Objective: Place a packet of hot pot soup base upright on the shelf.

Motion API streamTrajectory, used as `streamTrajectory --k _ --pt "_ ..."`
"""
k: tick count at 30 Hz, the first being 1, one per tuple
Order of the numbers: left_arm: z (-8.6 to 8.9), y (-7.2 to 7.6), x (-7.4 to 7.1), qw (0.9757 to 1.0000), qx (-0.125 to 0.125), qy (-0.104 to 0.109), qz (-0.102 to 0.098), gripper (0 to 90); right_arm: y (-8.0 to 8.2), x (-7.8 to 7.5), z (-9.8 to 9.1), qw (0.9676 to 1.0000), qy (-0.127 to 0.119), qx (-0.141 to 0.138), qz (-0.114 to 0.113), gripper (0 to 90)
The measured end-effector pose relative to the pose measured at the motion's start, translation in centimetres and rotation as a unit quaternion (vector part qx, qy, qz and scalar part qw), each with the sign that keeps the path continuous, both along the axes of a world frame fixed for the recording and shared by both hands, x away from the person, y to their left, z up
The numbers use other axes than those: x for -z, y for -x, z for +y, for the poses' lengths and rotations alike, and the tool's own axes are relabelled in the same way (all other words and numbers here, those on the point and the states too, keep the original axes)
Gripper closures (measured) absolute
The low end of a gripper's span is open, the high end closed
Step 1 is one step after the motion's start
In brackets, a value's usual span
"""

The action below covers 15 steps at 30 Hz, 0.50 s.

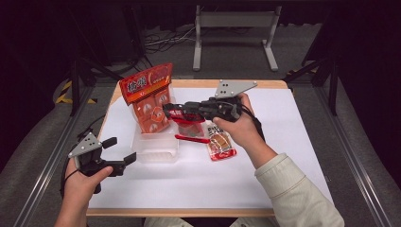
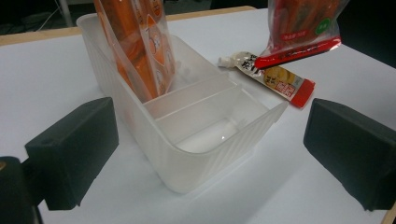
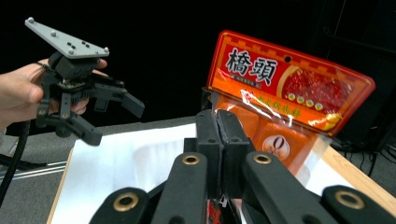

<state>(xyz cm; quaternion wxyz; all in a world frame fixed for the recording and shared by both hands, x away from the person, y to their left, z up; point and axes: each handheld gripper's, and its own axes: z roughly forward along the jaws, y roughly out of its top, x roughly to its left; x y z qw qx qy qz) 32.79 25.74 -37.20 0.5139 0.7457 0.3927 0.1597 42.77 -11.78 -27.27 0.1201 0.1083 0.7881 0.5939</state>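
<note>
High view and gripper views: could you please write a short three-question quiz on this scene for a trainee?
1. True or false: the orange snack bag stands in the clear divided bin.
2. Which gripper is shut on the red packet? A: left. B: right.
3. What lies flat on the white table beside the bin?

Key:
1. True.
2. B: the right gripper clamps it, and the left gripper is open.
3. The spouted sauce pouch.
</note>
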Motion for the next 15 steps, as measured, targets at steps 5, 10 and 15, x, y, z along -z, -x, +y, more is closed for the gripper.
streamTrajectory --k 5,10,15 --pt "0.1 -0.1 0.1 1.0 0.006 0.001 0.006 2.1 -0.5 -0.1 1.5 1.0 0.0 -0.007 -0.001 89.4" --pt "0.3 -0.1 0.1 0.9999 0.001 0.003 0.011 1.7 -1.1 0.0 3.1 0.9999 0.009 -0.013 -0.004 89.4" --pt "0.3 -0.1 0.1 0.9999 0.005 0.006 0.009 1.6 -1.5 0.2 4.4 0.9997 0.013 -0.02 -0.005 89.4"
